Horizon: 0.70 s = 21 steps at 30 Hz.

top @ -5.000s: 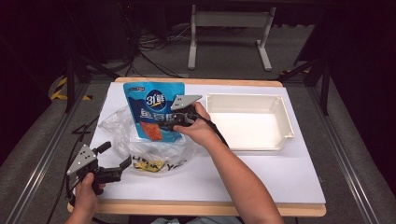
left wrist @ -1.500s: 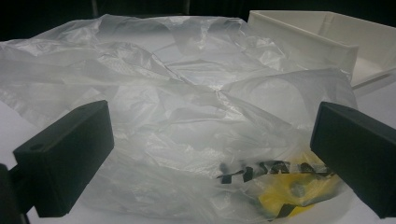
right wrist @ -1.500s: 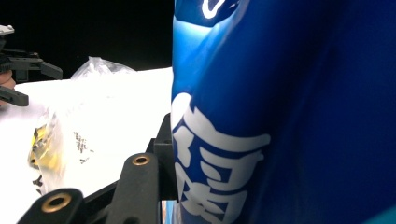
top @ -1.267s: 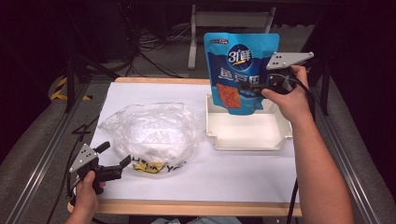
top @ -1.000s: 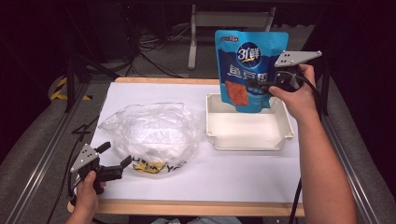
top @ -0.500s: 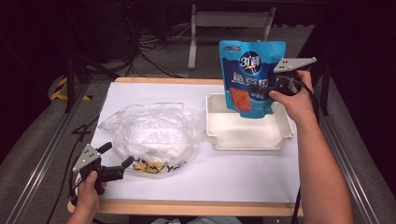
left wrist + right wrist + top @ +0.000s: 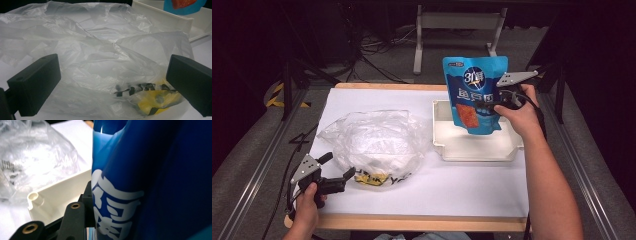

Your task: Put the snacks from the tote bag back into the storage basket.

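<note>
My right gripper, at the right of the high view, is clamped on the side edge of the blue pouch, which hangs upright over the white tray. I judge this keeps the pouch clear of the tray walls for lowering. My left gripper, at lower left, rests with jaws apart beside the plastic bag, gripping nothing. The pouch is glossy, flat film with white lettering. The tray is rigid and rectangular. The bag is thin, crinkled and translucent, with yellow and black print.

Lab or studio, dark surrounds, floor cables, metal stand, white-covered table
</note>
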Motion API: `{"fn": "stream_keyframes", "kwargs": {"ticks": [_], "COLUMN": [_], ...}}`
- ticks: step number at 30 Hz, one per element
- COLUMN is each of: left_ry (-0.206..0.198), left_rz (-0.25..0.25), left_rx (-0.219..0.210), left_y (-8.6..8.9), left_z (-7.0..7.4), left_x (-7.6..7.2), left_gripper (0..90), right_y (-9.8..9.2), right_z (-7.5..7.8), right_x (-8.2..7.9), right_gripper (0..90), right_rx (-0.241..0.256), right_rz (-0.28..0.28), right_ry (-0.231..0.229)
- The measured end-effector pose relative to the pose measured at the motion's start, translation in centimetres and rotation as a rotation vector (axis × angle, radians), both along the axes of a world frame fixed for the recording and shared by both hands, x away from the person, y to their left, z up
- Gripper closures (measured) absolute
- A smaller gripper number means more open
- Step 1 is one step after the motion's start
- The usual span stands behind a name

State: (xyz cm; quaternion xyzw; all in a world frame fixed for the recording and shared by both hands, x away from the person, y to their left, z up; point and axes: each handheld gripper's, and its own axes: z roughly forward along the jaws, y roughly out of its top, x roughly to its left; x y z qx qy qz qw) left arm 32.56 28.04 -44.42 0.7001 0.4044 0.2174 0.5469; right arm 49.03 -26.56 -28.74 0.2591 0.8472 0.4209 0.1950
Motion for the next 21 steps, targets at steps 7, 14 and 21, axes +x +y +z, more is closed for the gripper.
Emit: {"fn": "stream_keyframes", "kwargs": {"ticks": [7, 14, 21], "left_ry": [0.0, 0.002, 0.004], "left_rz": [0.001, 0.002, 0.005], "left_rx": [0.002, 0.001, -0.001], "left_y": [0.0, 0.1, 0.0], "left_z": [0.0, 0.0, 0.0], "left_x": [0.0, 0.0, 0.1], "left_gripper": [0.3, 0.3, 0.3], "right_y": [0.4, 0.4, 0.6], "right_z": [-1.2, -2.2, -2.7], "right_x": [0.2, 0.3, 0.2], "right_gripper": [59.2, 59.1, 59.1], "right_rx": [-0.02, -0.021, -0.013], "right_rz": [0.005, 0.006, 0.02], "right_ry": [0.019, 0.035, 0.048]}}
